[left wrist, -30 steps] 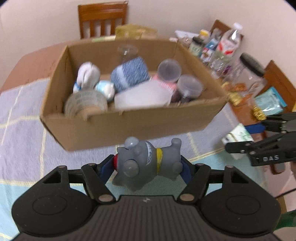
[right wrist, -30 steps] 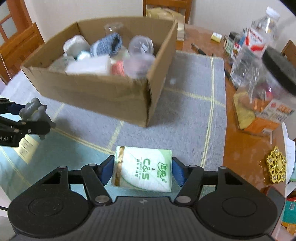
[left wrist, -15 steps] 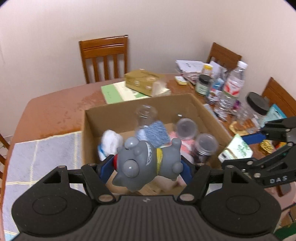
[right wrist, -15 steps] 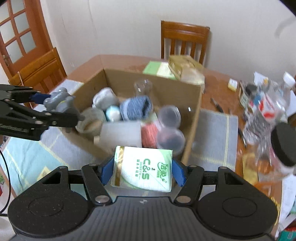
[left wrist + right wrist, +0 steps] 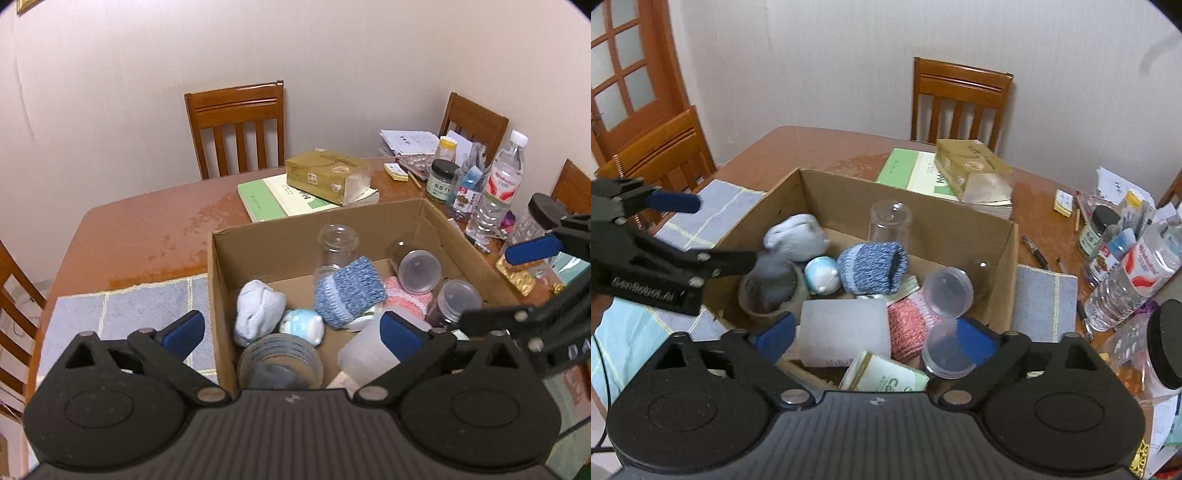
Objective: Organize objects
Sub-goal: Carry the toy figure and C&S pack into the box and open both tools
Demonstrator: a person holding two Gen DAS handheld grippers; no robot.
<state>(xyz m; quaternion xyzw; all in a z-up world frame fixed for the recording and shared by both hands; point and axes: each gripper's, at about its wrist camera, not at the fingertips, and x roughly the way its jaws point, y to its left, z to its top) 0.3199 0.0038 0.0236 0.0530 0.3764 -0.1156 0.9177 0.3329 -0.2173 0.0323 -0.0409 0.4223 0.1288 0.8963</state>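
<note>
Since both tongs hang above open brown cardboard box (image 5: 436,221), left tongs (image 5: 291,332) and right tongs (image 5: 882,338), jaws just sprung wide, grip nothing; grey rubber toy (image 5: 774,271) and green-white tissue pack (image 5: 886,376) drop inside box.

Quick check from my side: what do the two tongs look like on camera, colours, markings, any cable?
Both are matt black plastic with ribbed bodies, round side discs, silver pivot screws and blue finger pads. The left tongs show white lettering on the side in the right view; the right tongs show partial white letters in the left view. A thin black cable hangs beneath the left one.
</note>
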